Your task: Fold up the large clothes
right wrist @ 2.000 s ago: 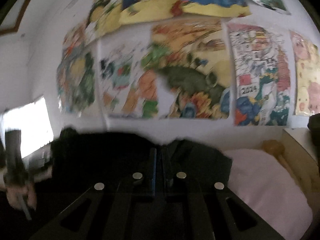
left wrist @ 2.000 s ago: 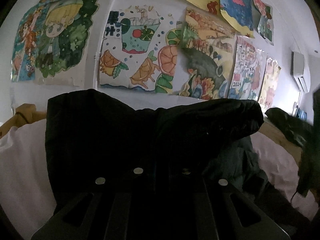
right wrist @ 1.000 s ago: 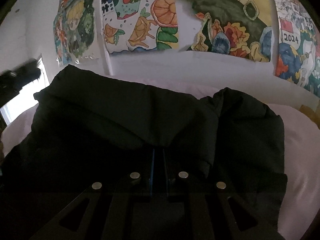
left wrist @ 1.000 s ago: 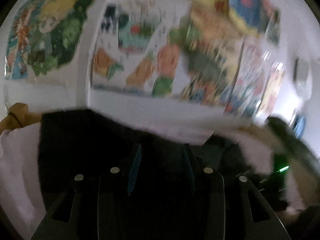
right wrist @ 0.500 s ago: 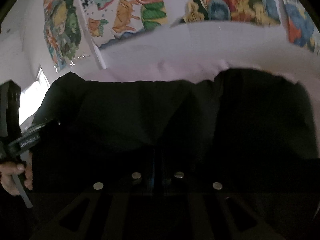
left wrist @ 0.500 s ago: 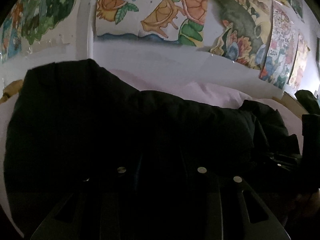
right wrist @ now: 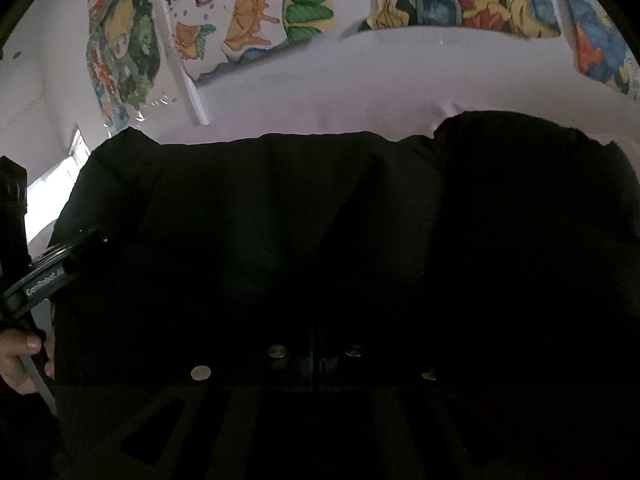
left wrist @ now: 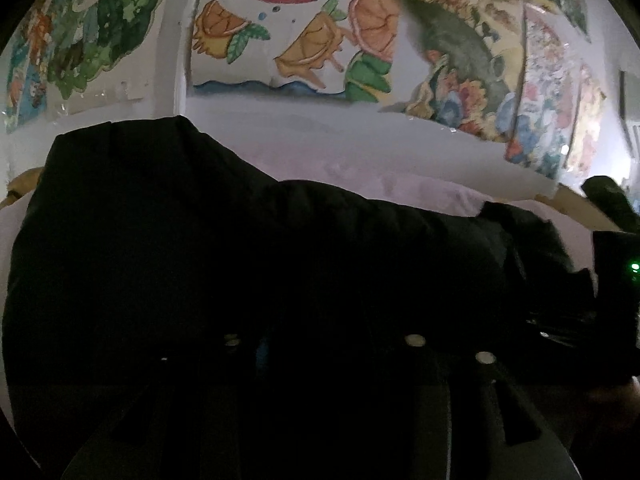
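Observation:
A large black padded jacket [left wrist: 200, 240] lies spread on a pink bed sheet [left wrist: 400, 188] and fills the lower half of both views; it also shows in the right wrist view [right wrist: 320, 208]. My left gripper [left wrist: 320, 344] sits low over the jacket; its jaws stand apart, with dark cloth around them. My right gripper [right wrist: 314, 352] has its jaws together, pinching the jacket's near edge. The left gripper's body [right wrist: 40, 276] and the hand that holds it show at the left edge of the right wrist view. The right gripper's body with a green light [left wrist: 624, 280] shows at the far right of the left wrist view.
A white wall with colourful paintings [left wrist: 320, 40] rises right behind the bed. A wooden bed frame [left wrist: 580, 208] shows at the right and another dark garment [left wrist: 608, 200] lies on it. A bright window [right wrist: 60, 176] is at the left.
Both grippers have come down from raised positions to the bed, laying the jacket flat. The left gripper's jaws went from shut on the jacket to apart. The right gripper stayed shut.

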The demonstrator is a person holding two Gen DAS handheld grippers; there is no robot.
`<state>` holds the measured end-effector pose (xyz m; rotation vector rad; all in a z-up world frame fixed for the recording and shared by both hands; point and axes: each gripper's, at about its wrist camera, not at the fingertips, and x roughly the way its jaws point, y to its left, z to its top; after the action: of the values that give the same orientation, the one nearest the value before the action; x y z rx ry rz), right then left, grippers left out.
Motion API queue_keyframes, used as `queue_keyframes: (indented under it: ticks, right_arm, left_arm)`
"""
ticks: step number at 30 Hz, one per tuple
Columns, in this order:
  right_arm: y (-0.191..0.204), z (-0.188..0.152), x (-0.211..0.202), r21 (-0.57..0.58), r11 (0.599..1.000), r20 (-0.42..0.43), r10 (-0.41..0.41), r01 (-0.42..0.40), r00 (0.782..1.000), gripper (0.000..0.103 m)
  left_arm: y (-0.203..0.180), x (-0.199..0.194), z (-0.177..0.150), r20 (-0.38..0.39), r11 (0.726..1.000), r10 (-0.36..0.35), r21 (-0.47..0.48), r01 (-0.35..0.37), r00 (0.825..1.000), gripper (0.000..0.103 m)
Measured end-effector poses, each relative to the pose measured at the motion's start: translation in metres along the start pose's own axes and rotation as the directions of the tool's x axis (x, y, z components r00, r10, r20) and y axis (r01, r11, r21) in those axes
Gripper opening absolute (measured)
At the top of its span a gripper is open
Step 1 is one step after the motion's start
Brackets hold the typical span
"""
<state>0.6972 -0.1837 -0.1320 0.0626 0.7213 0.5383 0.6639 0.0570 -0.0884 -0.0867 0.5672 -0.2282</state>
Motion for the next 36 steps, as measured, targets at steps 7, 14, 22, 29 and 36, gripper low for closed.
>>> queue_keyframes:
  ticks: [7,14,22,29,36]
  right_arm:
    - [0.005,-0.003,-0.043,0.03,1.0,0.052,0.0,-0.002,0.999,0.049]
    - [0.02,-0.005,-0.069,0.003,1.0,0.01,-0.021,0.02,1.0,0.073]
    - [0.023,-0.016,-0.129,0.051,0.998,-0.056,-0.045,0.047,0.997,0.088]
    - [0.061,-0.029,-0.223,-0.015,0.994,-0.033,-0.11,0.109,0.993,0.103]
    - [0.118,-0.05,-0.301,-0.103,0.985,-0.017,-0.137,0.135,0.99,0.103]
  left_arm:
    - [-0.016,-0.032,-0.001,-0.024,1.0,0.012,0.008,-0.012,1.0,0.082]
    - [-0.023,-0.068,-0.003,-0.044,0.999,0.041,0.002,-0.041,0.998,0.086]
    - [-0.018,-0.138,-0.019,-0.094,0.997,0.042,-0.054,-0.047,0.995,0.101]
    - [-0.029,-0.224,-0.022,-0.131,0.999,-0.023,-0.041,0.017,0.991,0.101]
    - [-0.061,-0.319,-0.02,-0.116,0.998,-0.028,0.044,0.033,0.993,0.101]
